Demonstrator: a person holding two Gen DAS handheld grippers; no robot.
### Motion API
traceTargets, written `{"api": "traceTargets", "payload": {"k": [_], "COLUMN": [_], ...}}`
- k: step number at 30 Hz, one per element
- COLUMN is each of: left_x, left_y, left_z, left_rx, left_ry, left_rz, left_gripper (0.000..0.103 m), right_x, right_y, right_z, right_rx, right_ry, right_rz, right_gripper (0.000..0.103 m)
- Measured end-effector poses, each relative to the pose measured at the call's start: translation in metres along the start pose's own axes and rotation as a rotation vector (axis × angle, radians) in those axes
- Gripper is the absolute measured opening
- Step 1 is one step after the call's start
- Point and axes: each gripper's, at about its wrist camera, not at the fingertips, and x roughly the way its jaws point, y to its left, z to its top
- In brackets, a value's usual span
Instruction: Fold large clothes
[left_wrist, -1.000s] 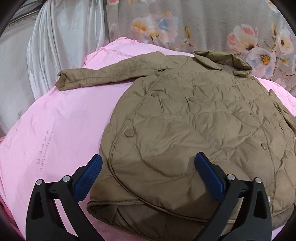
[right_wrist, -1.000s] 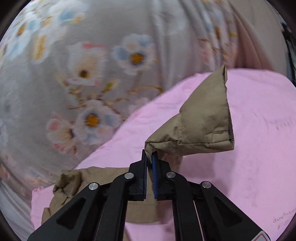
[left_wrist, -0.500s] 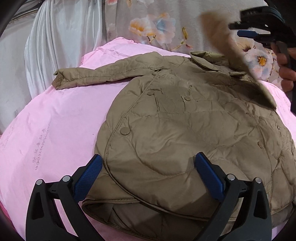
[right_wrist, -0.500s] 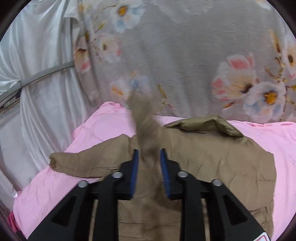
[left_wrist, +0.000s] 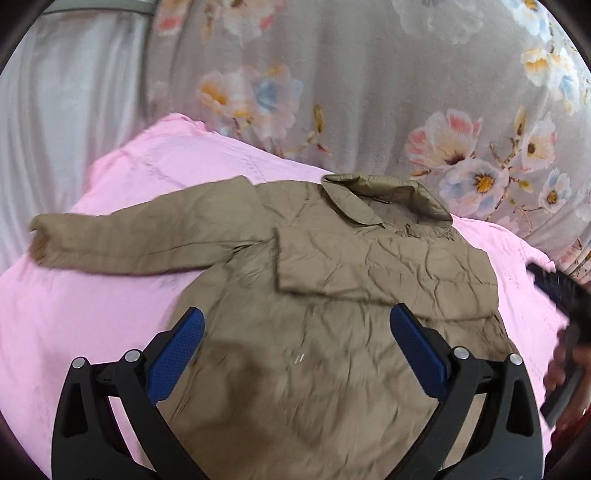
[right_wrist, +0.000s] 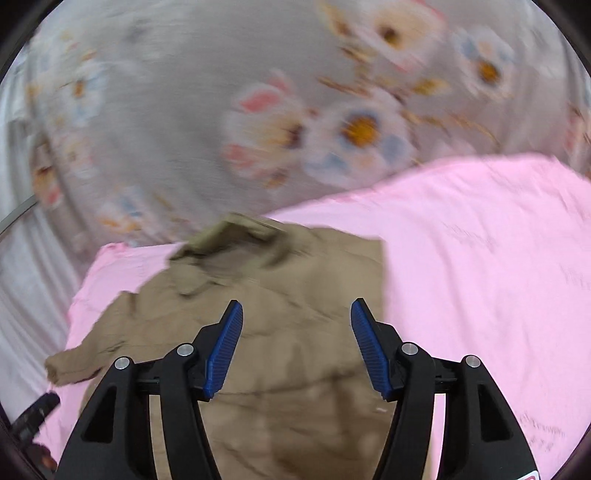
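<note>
So the right sleeve (left_wrist: 384, 269) now lies folded across the chest of the tan jacket (left_wrist: 314, 350) on the pink sheet (left_wrist: 92, 317). Right gripper (right_wrist: 297, 347) has let go, jaws wide and empty; left gripper (left_wrist: 297, 354) hovers open too. Left sleeve (left_wrist: 129, 243) looks next.

jacket (left_wrist: 332, 332) hem is cut off at the bottom edge, and the floral curtain (right_wrist: 258, 110) is smeared with motion blur

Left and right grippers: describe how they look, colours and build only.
The left gripper and right gripper look alike: black plastic frames with triangular cut-outs, silver round bolts at the joints, and fingers faced with blue ribbed pads. No cables show.
</note>
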Motion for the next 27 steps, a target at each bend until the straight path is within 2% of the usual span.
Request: {"api": "traceTargets", "payload": {"k": [2,4,6,8,11,13,15,17,19,24,27], "left_x": [0.036,0.070,0.106,0.126,0.143,0.149,0.149,0.145,0.136,0.099,0.066], "left_y": [-0.007,-0.009,-0.008,-0.005,-0.003,-0.006,-0.009,-0.013,-0.018,-0.027,-0.030], "left_z": [0.013,0.018,0.018,0.016,0.012,0.009,0.004,-0.005,-0.015,-0.045,-0.070], "left_rx": [0.003,0.001,-0.016,-0.047,-0.070,-0.045,-0.019,0.012,0.042,0.104,0.131], "left_ry": [0.056,0.114,0.187,0.220,0.217,0.209,0.199,0.182,0.172,0.178,0.182], "left_rz": [0.004,0.032,0.031,0.006,0.008,0.034,0.065,0.090,0.102,0.094,0.088], "left_gripper": [0.098,0.098,0.098,0.097,0.095,0.084,0.076,0.071,0.067,0.066,0.065], "right_x": [0.019,0.035,0.049,0.064,0.085,0.096,0.097,0.091,0.078,0.041,0.002], "right_y": [-0.033,-0.057,-0.070,-0.077,-0.074,-0.067,-0.055,-0.050,-0.051,-0.062,-0.058], "right_z": [-0.007,-0.013,-0.017,-0.020,-0.021,-0.024,-0.025,-0.028,-0.032,-0.068,-0.093], "right_rx": [0.072,0.143,0.198,0.239,0.259,0.252,0.186,0.145,0.146,0.201,0.205], "right_ry": [0.059,0.107,0.142,0.175,0.234,0.255,0.252,0.236,0.217,0.228,0.224], "right_rz": [-0.033,-0.028,-0.008,0.007,0.028,0.029,-0.003,-0.026,-0.006,0.000,-0.004], "right_gripper": [0.060,0.060,0.060,0.061,0.061,0.061,0.043,0.018,0.008,0.003,0.003]}}
